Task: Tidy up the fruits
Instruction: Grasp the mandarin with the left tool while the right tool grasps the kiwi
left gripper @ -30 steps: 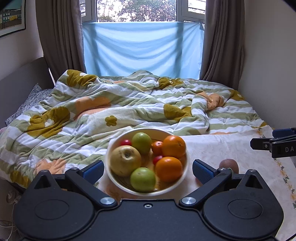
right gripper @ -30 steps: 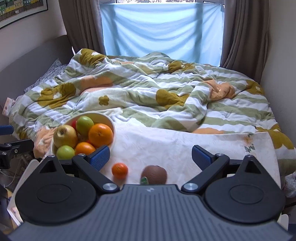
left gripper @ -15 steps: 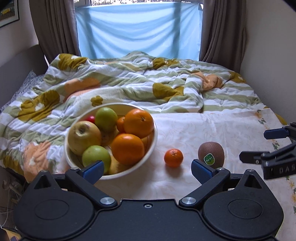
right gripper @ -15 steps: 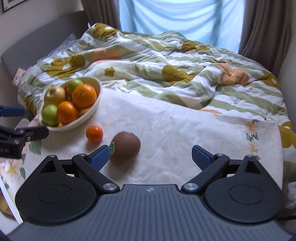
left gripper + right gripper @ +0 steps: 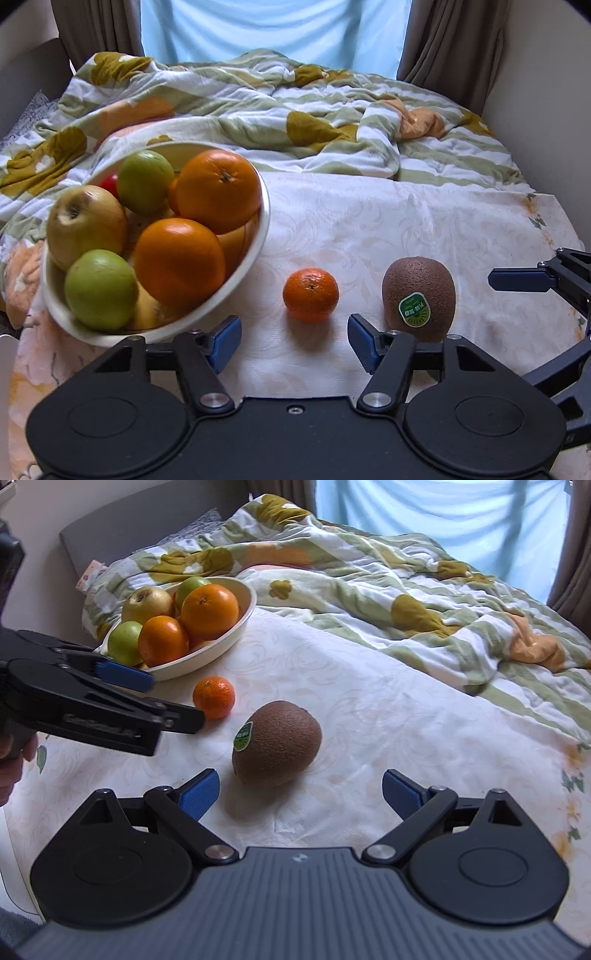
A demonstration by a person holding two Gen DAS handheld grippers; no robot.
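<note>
On the bed: kiwi (image 5: 277, 743) just ahead of right gripper (image 5: 300, 792), mandarin (image 5: 310, 294) ahead of left gripper (image 5: 294, 339); both wide open, empty.

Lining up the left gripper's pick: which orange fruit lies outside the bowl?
The small mandarin, alone on the cloth between the bowl and the kiwi. The two big oranges sit in the bowl.

right gripper (image 5: 299, 794) jaws wide apart, empty | kiwi (image 5: 277, 743) just ahead of it, on white cloth (image 5: 388, 716) | mandarin (image 5: 214, 697) near kiwi | fruit bowl (image 5: 221, 642) behind | left gripper (image 5: 162, 698) beside mandarin
</note>
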